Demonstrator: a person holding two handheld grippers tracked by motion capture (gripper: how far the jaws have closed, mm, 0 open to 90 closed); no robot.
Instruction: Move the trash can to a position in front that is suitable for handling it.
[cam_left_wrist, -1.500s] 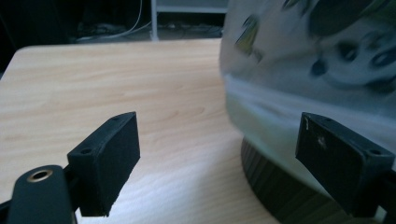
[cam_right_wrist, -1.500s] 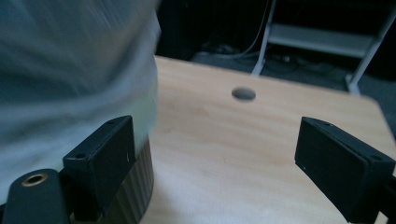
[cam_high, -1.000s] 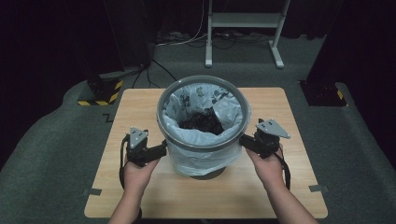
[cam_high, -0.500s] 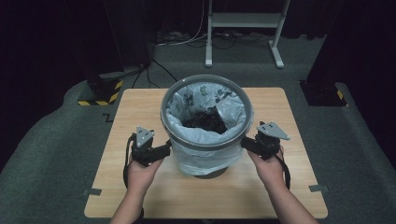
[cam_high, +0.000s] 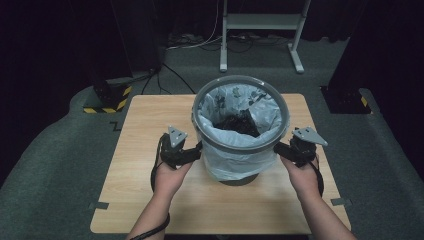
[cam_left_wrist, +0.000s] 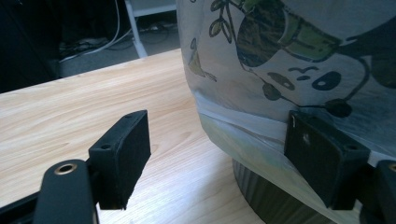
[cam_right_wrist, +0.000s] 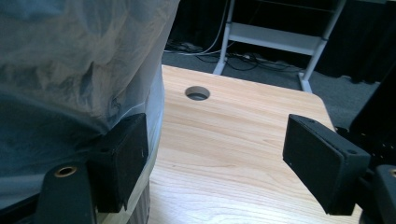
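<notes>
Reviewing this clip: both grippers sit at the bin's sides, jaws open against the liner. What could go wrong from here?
1. The left gripper and right gripper are open, one jaw of each against the bag liner; closing may pinch only thin plastic and tear it.
2. The bin stands near the wooden table's middle, taller than its base looks wide; an uneven sideways push might tip it.
3. Dark contents inside could spill.
</notes>
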